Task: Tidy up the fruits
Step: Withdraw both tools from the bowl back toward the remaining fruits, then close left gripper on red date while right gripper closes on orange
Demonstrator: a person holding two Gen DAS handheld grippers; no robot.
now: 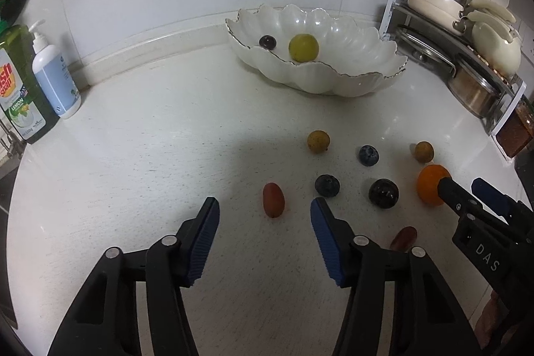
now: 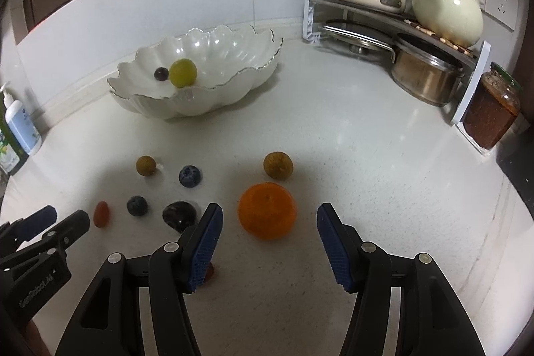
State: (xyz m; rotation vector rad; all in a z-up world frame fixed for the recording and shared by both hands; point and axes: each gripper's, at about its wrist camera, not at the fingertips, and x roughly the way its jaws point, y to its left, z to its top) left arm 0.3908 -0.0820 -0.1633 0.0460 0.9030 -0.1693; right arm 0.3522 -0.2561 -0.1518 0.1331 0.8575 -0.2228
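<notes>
Loose fruits lie on the white counter (image 1: 140,155). My left gripper (image 1: 265,206) is open, and a red oblong fruit (image 1: 273,200) lies on the counter between its fingertips, untouched. My right gripper (image 2: 269,211) is also open, its blue pads on either side of an orange (image 2: 267,199) and clear of it. Nearby are two brown longans (image 1: 318,141) (image 1: 424,151), two blueberries (image 1: 368,155) (image 1: 327,185) and a dark grape (image 1: 383,192). A second red fruit (image 1: 404,237) is half hidden behind my left finger. The scalloped white bowl (image 1: 317,72) holds a green grape (image 1: 303,47) and a dark grape (image 1: 267,41).
A green dish-soap bottle (image 1: 20,82) and a white pump bottle (image 1: 55,75) stand at the left wall. A rack with pots and a kettle (image 2: 417,22) fills the right corner, with a jar of red paste (image 2: 492,109) beside it.
</notes>
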